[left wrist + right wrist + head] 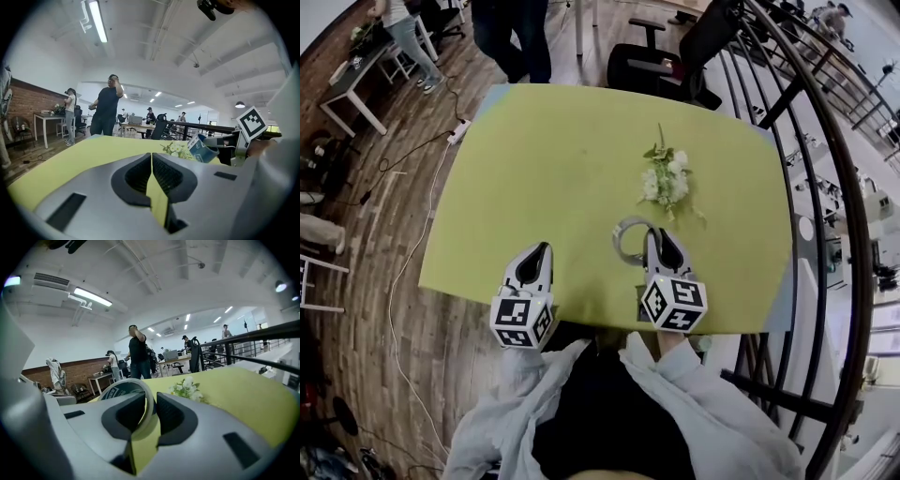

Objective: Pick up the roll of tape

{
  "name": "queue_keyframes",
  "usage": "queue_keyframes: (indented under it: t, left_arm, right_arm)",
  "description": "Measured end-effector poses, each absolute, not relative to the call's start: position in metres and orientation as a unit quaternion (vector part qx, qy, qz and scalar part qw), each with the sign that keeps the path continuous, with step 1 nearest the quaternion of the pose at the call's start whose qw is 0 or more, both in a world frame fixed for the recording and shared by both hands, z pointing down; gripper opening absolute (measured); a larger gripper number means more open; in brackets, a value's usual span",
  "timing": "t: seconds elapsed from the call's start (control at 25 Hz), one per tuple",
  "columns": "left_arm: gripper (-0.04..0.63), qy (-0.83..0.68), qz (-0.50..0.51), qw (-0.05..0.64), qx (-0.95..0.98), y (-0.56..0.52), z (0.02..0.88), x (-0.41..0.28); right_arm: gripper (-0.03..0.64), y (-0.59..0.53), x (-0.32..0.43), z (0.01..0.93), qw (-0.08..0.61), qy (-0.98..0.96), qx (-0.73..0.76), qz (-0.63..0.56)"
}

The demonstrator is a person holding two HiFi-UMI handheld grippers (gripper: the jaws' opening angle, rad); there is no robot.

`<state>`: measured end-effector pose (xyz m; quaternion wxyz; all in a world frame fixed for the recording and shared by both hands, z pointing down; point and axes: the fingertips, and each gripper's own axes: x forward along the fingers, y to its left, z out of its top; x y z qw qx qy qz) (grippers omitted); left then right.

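The roll of tape (628, 240) is a pale ring with a dark printed core, and it hangs just above the yellow-green table (553, 169). My right gripper (653, 236) is shut on its wall, with the ring sticking out to the left of the jaws. From the right gripper view the tape (123, 389) stands upright between the pads, one inside the ring and one outside. My left gripper (542, 251) hovers near the table's front edge, shut and empty. In the left gripper view its jaws (152, 164) meet, and the held tape (202, 149) shows at the right.
A sprig of white flowers (666, 178) lies on the table just beyond the tape. A black office chair (666, 61) and a standing person (520, 33) are at the far edge. A dark railing (825, 187) runs along the right; a cable (403, 272) trails on the wooden floor.
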<state>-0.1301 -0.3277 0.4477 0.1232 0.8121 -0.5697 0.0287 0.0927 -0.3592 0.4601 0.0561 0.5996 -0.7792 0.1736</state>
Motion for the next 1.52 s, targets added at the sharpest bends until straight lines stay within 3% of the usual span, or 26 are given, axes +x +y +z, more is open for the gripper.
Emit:
queue_keyframes:
  t: [0.68,1.52]
  left_arm:
    - [0.023,-0.585,0.019,0.128,0.8,-0.241,0.454,-0.111]
    - [0.023,-0.583,0.023,0.122,0.803,-0.203,0.455,-0.093]
  right_arm:
    - [0.083,-0.256,0.128,0.456,0.047,-0.793,0.592,0.136]
    - [0.078,-0.223,0.138,0.461,0.04,-0.8,0.579,0.149]
